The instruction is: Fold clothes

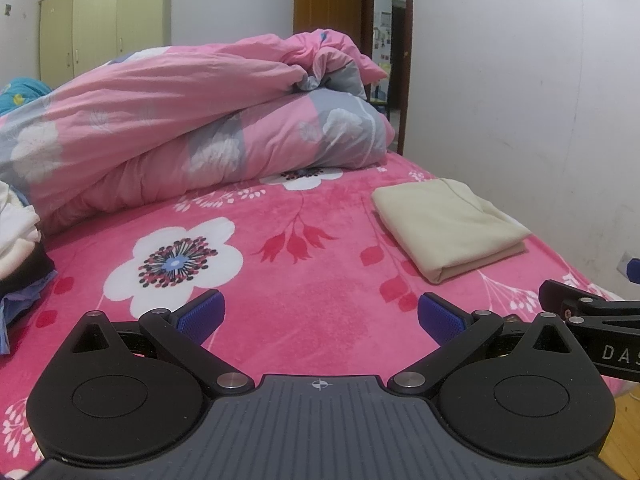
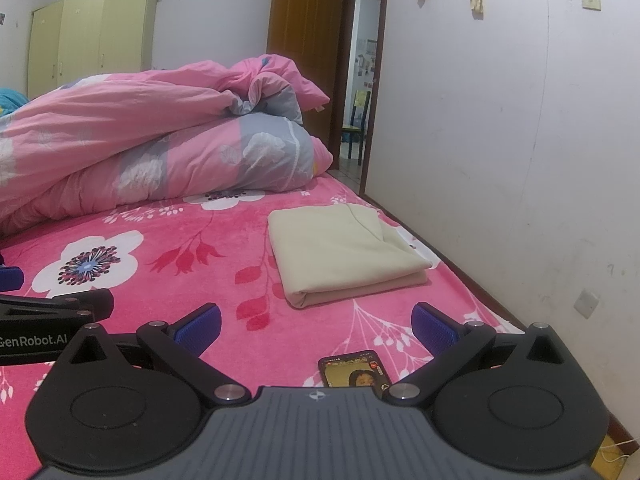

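Observation:
A cream garment (image 1: 450,226) lies folded into a neat rectangle on the pink flowered bedsheet (image 1: 304,288), near the bed's right edge; the right wrist view shows the same folded garment (image 2: 344,254) ahead and slightly right. My left gripper (image 1: 320,318) is open low over the sheet, well short and left of it, with nothing between its blue pads (image 1: 200,316). My right gripper (image 2: 316,328) is also open and empty, just short of the garment. A heap of unfolded clothes (image 1: 18,236), white, dark and blue, sits at the far left edge.
A bulky pink and grey quilt (image 1: 192,128) is piled across the back of the bed. A phone (image 2: 354,368) with a lit screen lies on the sheet just before my right gripper. A white wall (image 2: 500,120) runs close along the bed's right side, with a doorway (image 2: 360,80) beyond.

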A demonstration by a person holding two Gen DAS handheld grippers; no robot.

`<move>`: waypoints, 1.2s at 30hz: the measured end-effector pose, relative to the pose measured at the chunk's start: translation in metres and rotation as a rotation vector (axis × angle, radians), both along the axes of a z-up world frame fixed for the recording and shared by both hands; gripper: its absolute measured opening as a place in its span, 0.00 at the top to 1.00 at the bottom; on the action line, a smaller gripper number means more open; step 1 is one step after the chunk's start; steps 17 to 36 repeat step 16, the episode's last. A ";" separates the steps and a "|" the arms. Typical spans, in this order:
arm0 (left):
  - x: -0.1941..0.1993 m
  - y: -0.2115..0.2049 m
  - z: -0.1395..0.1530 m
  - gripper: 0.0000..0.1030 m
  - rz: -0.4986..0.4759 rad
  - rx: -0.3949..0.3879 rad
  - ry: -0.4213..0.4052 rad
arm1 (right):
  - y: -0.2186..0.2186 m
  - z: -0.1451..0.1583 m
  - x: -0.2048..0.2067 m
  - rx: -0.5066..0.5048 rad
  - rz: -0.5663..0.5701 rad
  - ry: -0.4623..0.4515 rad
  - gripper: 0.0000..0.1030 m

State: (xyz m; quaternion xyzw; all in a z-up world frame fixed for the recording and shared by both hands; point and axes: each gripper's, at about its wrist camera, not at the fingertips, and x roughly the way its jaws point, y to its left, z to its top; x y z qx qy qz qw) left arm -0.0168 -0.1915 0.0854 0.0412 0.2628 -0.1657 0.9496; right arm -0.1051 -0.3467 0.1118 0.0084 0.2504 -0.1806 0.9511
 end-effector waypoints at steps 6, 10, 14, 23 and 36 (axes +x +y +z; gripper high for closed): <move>0.000 0.000 0.000 0.00 -0.001 0.001 0.001 | 0.000 0.000 -0.001 -0.002 0.000 0.001 0.00; 0.000 0.001 -0.001 0.00 0.000 0.003 0.003 | 0.001 -0.001 0.000 -0.001 -0.001 0.001 0.00; 0.001 0.001 -0.001 0.00 0.001 0.004 0.004 | 0.002 -0.001 0.000 -0.002 -0.002 0.001 0.00; 0.001 0.001 -0.001 0.00 0.001 0.004 0.005 | 0.001 -0.001 -0.001 -0.003 -0.004 0.001 0.00; 0.001 0.001 -0.001 0.00 0.001 0.004 0.005 | 0.001 -0.001 -0.001 -0.003 -0.004 0.001 0.00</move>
